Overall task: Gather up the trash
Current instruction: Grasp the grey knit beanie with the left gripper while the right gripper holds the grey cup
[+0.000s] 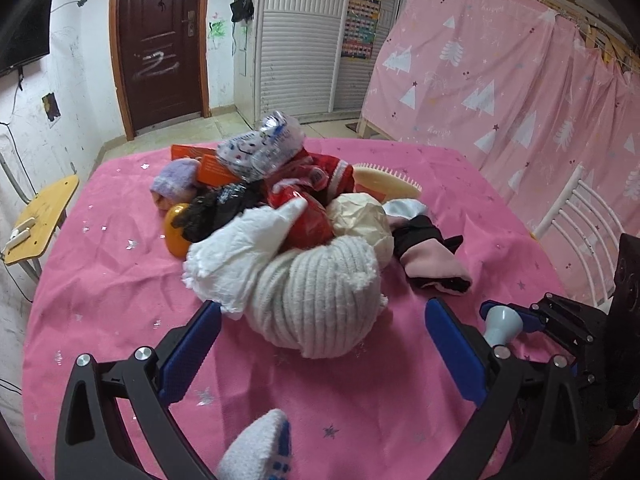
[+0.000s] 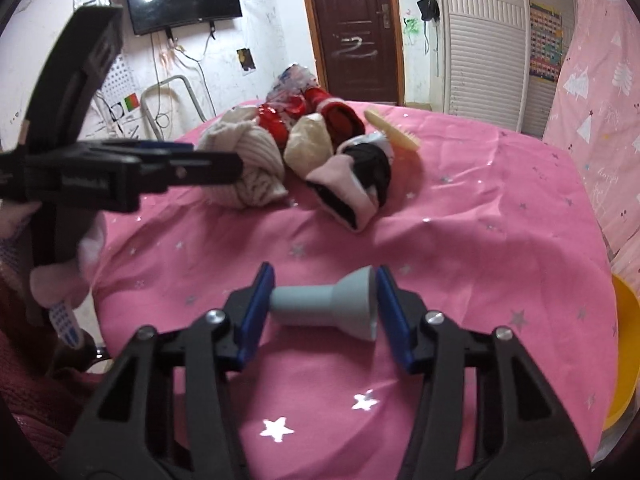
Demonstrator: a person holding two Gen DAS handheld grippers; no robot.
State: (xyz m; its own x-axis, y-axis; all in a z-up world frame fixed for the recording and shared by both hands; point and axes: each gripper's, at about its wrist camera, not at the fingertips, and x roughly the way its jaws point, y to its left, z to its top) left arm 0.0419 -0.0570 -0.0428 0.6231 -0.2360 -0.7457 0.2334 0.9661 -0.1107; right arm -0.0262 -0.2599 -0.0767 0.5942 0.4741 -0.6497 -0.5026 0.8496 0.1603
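Note:
My right gripper (image 2: pixel 325 286) is shut on a small grey funnel-shaped piece (image 2: pixel 328 306), one blue pad on its narrow end and the other on its wide end, just above the pink star cloth (image 2: pixel 460 220). My left gripper (image 1: pixel 323 306) is open, its pads on either side of a ribbed white knit bundle (image 1: pixel 320 304) and apart from it. Behind the bundle lies a heap: crumpled white tissue (image 1: pixel 240 248), a red wrapper (image 1: pixel 308 224), a black plastic bag (image 1: pixel 216 212), a cream paper ball (image 1: pixel 360 220) and clear crinkled plastic (image 1: pixel 264 148). From the left wrist view the right gripper (image 1: pixel 508 314) shows at the right.
An orange (image 1: pixel 176 232), a purple sock (image 1: pixel 176 180), an orange box (image 1: pixel 212 168), a cream comb (image 1: pixel 388 180) and a black-and-pink sock (image 1: pixel 432 260) lie around the heap. A yellow tub (image 2: pixel 624 352) stands off the table's right edge. A wooden chair (image 1: pixel 40 216) stands left, a white one (image 1: pixel 580 220) right.

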